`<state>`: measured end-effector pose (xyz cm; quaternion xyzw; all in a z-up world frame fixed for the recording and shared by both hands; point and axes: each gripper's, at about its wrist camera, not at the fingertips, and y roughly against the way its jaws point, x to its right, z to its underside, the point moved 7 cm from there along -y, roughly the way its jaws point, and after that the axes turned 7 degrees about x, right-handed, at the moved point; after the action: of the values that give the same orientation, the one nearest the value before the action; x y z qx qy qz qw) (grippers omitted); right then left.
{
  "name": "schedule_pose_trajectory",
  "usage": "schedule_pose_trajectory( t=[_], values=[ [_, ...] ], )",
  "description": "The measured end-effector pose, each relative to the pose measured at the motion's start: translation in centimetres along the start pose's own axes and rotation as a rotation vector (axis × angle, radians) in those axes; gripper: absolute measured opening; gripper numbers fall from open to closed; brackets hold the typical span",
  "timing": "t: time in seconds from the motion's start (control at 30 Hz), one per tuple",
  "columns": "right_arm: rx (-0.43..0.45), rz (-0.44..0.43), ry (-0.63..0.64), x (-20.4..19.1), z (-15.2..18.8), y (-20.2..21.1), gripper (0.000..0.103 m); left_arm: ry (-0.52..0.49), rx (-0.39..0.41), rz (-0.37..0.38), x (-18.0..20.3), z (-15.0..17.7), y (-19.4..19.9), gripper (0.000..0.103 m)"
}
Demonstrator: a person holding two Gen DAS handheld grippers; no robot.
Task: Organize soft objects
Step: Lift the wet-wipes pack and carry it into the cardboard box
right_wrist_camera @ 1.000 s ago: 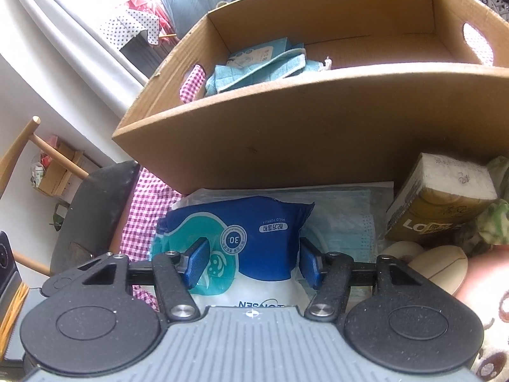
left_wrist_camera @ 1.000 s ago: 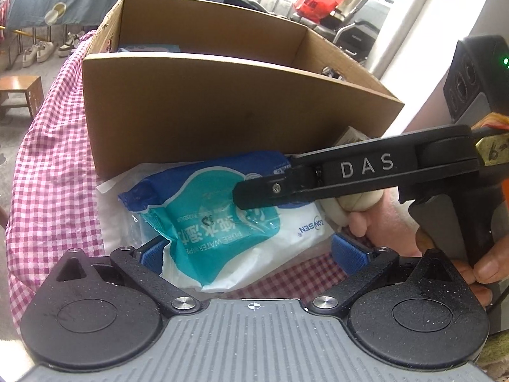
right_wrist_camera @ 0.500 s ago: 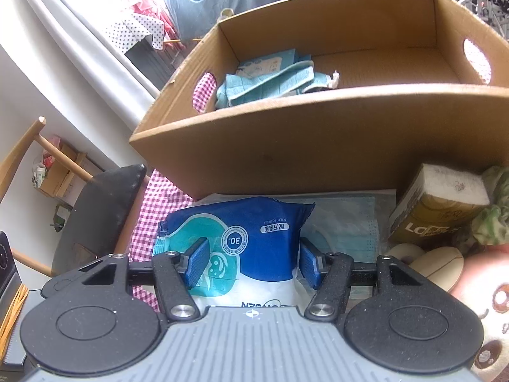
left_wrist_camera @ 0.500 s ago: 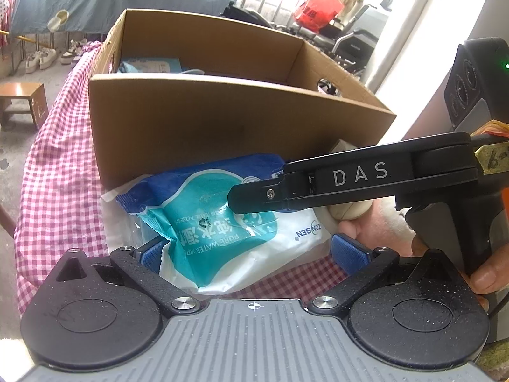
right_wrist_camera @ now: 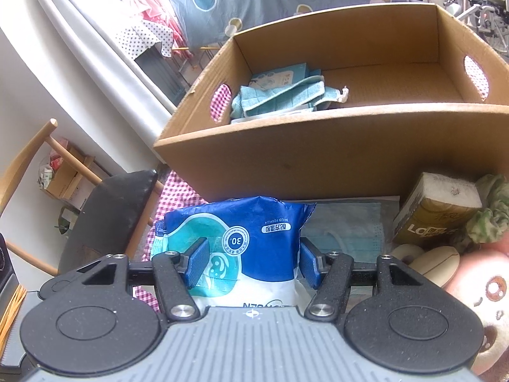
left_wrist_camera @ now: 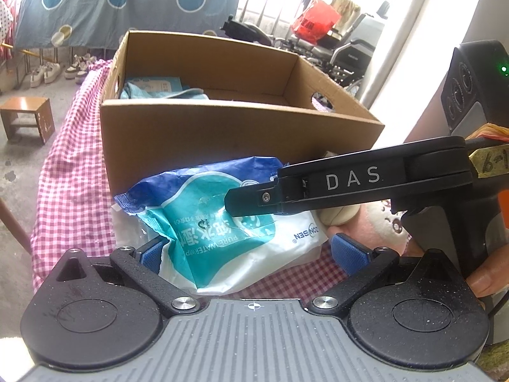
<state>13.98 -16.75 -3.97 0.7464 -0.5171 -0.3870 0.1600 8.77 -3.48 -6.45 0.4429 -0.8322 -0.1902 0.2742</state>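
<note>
Clamping a blue and white wet-wipe pack point(right_wrist_camera: 254, 248), the right gripper point(right_wrist_camera: 251, 262) has both blue pads pressed against the pack's sides. The pack sits just in front of the cardboard box point(right_wrist_camera: 318, 156), over the red-checked cloth of the surface point(left_wrist_camera: 76, 172). The left gripper point(left_wrist_camera: 251, 251) is spread wide; the pack's lower white end point(left_wrist_camera: 222, 254) lies between its pads, and I cannot tell whether either pad touches it. Inside the box, at its left end, lie folded light-blue cloths point(right_wrist_camera: 280, 95) on a flat packet. A sealed face-mask sleeve point(right_wrist_camera: 346, 229) lies under and beside the pack. To the right stand a tissue pack point(right_wrist_camera: 435, 210), a green crumpled cloth point(right_wrist_camera: 490, 213) and a pink plush toy point(right_wrist_camera: 483, 283).
</note>
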Motion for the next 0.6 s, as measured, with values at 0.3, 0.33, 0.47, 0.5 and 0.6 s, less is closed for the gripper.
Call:
schedule_pose_trajectory(
  t=[0.3,0.33,0.47,0.5,0.6],
  values=[
    [0.064,-0.042,0.033,-1.9,-1.3,2.3,0.063,-0.045,0.078,-0.034,0.9,-2.2,2.6,0.103],
    [0.076,-0.049,0.041,-2.2,-1.7,2.6,0.063,-0.054,0.089,-0.039,1.0,-2.7,2.9,0.103],
    [0.123,-0.074,0.069,-3.2,-3.8,3.9,0.063,-0.093,0.137,-0.045,1.4,-5.2,3.5,0.103],
    [0.133,-0.079,0.074,-3.4,-4.5,4.2,0.063,-0.098,0.148,-0.045,1.5,-5.8,3.6,0.103],
    [0.151,-0.092,0.083,-3.5,-6.6,4.9,0.063,-0.102,0.163,-0.032,1.7,-8.0,3.1,0.103]
  ],
)
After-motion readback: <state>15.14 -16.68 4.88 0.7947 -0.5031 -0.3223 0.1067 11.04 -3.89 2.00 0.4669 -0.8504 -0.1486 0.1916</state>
